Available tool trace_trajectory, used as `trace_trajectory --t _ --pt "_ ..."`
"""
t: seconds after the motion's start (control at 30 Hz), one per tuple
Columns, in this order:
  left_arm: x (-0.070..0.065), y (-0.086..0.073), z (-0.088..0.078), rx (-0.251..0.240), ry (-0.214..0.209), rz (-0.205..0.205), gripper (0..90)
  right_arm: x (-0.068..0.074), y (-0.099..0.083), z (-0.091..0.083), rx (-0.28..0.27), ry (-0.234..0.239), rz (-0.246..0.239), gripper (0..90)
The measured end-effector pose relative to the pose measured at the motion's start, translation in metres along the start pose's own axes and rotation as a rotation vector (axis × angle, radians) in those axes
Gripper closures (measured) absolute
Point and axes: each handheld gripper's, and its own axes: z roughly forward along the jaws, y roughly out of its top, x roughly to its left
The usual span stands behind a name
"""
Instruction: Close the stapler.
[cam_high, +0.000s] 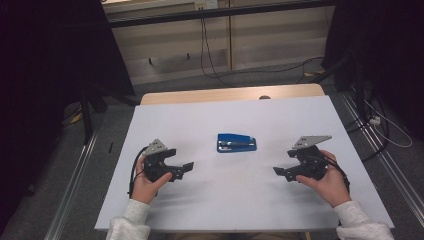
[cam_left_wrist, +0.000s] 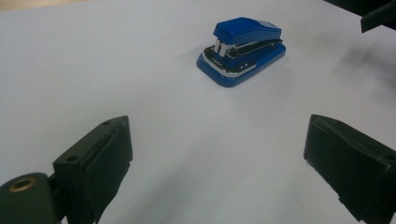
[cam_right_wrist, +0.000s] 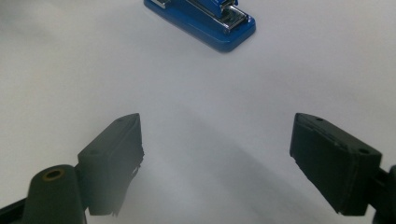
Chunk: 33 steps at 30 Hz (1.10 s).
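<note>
Dim room, dark curtains (cam_high: 45, 60) both sides, pale panelled wall (cam_high: 270, 45) at the back with cables (cam_high: 207, 55) hanging down to a grey carpet floor (cam_high: 240, 80). Wooden table, its edge (cam_high: 200, 95) showing at the far side, most of it covered by a big white sheet (cam_high: 225, 200) — plain backdrop, probably so small things read clearly to the cameras.

Person's forearms in light sleeves (cam_high: 125, 222) come in low, one on each side. Left gripper (cam_high: 186, 167) and right gripper (cam_high: 278, 172) sit roughly mirrored, tips pointed inward toward the middle, each well apart from the object, so looks like a ready stance flanking it. Both have jaws spread wide with nothing between them; bare sheet shows between the pads (cam_left_wrist: 109, 158) in the left gripper view and between the pads (cam_right_wrist: 121, 149) in the right gripper view.

Blue stapler (cam_high: 236, 142) lies flat on its base near the sheet's centre, between the two grippers and a bit farther out, closed, untouched. Central spot probably keeps it in easy reach of either hand.
</note>
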Motion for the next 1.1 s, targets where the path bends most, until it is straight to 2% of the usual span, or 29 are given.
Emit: trace_trajectory --t 0.2,0.37,0.43,0.5,0.53,0.57,0.67,0.9,1.0,1.1 --pt "0.001 -0.003 -0.005 0.004 0.004 0.014 8.0 0.002 -0.005 -0.006 -0.004 0.002 0.000 16.6" --pt "0.002 -0.005 -0.011 -0.007 0.012 0.008 8.0 0.002 -0.008 -0.009 -0.003 0.002 -0.003 16.6" --pt "0.004 -0.005 -0.015 0.007 0.019 0.019 8.0 0.003 -0.009 -0.010 -0.002 -0.005 -0.004 16.4" --pt "0.004 -0.007 -0.017 -0.013 0.024 0.007 7.6 0.003 -0.010 -0.012 -0.007 -0.002 0.000 16.3" --pt "0.006 -0.008 -0.020 -0.013 0.027 0.014 7.6 0.003 -0.010 -0.012 -0.005 -0.001 0.001 16.2" --pt "0.006 -0.009 -0.021 -0.016 0.022 -0.001 7.6 0.003 -0.011 -0.013 -0.004 -0.001 0.002 16.2" --pt "0.009 -0.011 -0.026 -0.014 0.032 0.007 7.6 0.004 -0.012 -0.015 -0.005 -0.001 -0.001 16.2" --pt "0.015 -0.017 -0.039 -0.036 0.052 -0.015 7.6 0.004 -0.015 -0.018 -0.009 0.002 0.001 16.0" --pt "0.017 -0.018 -0.043 -0.032 0.069 -0.006 7.6 0.004 -0.016 -0.019 -0.010 0.002 0.002 16.0" --pt "0.018 -0.019 -0.046 -0.039 0.067 -0.010 7.6 0.005 -0.017 -0.018 -0.008 0.003 -0.005 16.0"
